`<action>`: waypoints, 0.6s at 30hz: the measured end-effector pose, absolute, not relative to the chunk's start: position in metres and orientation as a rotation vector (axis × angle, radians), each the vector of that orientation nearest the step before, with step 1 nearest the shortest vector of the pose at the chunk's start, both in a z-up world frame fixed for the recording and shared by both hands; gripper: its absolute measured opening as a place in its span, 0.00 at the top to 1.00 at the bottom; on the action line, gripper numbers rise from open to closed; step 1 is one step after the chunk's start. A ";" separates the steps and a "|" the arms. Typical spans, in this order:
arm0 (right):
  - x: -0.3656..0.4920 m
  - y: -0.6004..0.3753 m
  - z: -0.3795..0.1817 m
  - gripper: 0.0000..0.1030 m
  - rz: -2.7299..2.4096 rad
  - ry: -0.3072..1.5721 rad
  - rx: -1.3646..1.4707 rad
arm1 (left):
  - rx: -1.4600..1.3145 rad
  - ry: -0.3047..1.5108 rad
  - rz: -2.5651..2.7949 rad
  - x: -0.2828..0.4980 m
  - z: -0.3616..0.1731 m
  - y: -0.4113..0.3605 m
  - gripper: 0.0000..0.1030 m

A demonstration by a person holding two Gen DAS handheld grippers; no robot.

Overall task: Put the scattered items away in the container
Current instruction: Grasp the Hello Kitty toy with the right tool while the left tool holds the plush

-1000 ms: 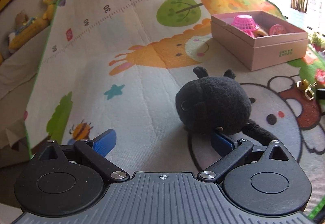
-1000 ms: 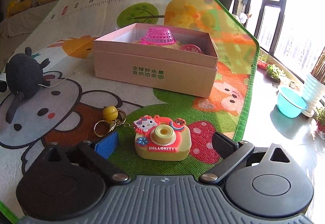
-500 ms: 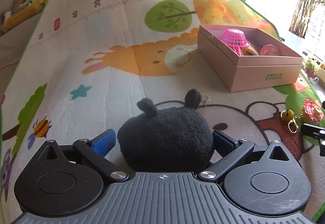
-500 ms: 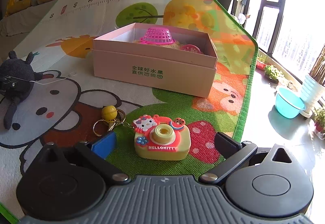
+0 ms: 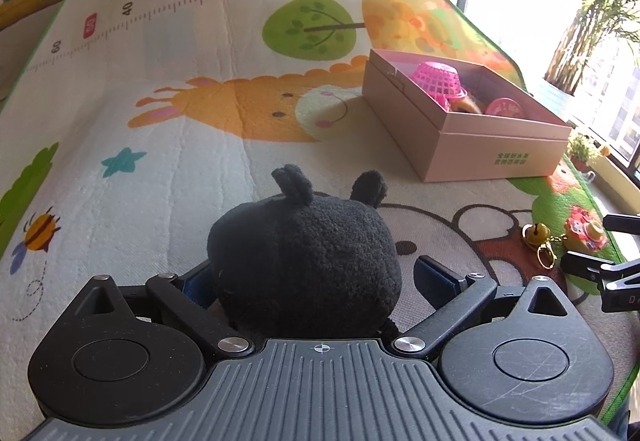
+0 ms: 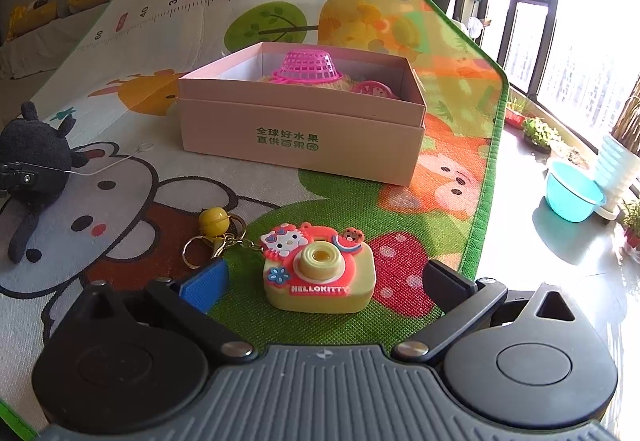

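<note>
Since a moment ago the left tongs (image 5: 312,277) have slid forward over the play mat (image 5: 160,145) until the black plush toy (image 5: 304,261) sits deep between the two fingers; before, it lay off to one side of them. They look spread around its body; whether the pads are pressing it yet I cannot tell, since the fur hides them. The right tongs (image 6: 320,281) have barely shifted: they stand open, straddling the toy camera keychain (image 6: 318,267) with a gap on both sides.

What worries me is the plush. It is soft and round, so a shallow pinch could squeeze out only fur and let it drop short of the pink box (image 6: 300,129), and its dangling limbs may catch the box rim on the way in. The keychain's ring and yellow bell (image 6: 214,221) trail off to the left on a short chain; lifted by the camera alone, they could swing, or snag on the mat's weave.

By my count: one box, standing well apart from both toys, holding one pink basket (image 6: 306,65), one pink round thing and something tan beneath; two items left on the mat.
</note>
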State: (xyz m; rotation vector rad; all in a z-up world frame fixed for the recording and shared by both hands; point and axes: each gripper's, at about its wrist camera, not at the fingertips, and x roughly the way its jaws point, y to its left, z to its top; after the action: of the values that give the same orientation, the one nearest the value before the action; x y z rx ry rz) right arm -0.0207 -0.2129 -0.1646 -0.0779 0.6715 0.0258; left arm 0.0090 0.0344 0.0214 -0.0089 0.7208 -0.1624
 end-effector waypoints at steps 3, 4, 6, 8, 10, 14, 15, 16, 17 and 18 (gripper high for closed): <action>-0.016 -0.221 -0.165 0.00 0.039 0.704 -0.012 | -0.006 0.735 -0.186 0.010 0.021 0.031 0.18; -0.016 -0.223 -0.165 0.00 0.045 0.706 -0.007 | -0.008 0.736 -0.190 0.010 0.021 0.030 0.18; -0.017 -0.221 -0.166 0.00 0.045 0.704 -0.014 | 0.001 0.734 -0.193 0.009 0.021 0.029 0.18; -0.016 -0.222 -0.166 0.00 0.049 0.706 -0.008 | -0.002 0.735 -0.195 0.009 0.020 0.029 0.18; -0.017 -0.222 -0.166 0.00 0.051 0.709 -0.003 | -0.004 0.737 -0.195 0.010 0.020 0.029 0.18; -0.015 -0.223 -0.164 0.00 0.052 0.723 0.004 | -0.003 0.732 -0.210 0.010 0.020 0.028 0.10; -0.014 -0.222 -0.164 0.00 0.052 0.725 0.002 | -0.003 0.729 -0.216 0.010 0.020 0.028 0.09; -0.014 -0.222 -0.164 0.00 0.053 0.725 0.000 | 0.001 0.725 -0.218 0.010 0.020 0.026 0.09; -0.014 -0.222 -0.164 0.00 0.054 0.725 -0.001 | 0.006 0.722 -0.215 0.010 0.020 0.025 0.08; -0.015 -0.223 -0.165 0.00 0.057 0.725 -0.005 | 0.010 0.721 -0.211 0.011 0.020 0.024 0.08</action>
State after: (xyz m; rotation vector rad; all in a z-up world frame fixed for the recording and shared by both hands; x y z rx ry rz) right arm -0.0148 -0.2226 -0.1645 -0.0055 0.7247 0.0568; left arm 0.0114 0.0244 0.0195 0.0101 0.7206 -0.2113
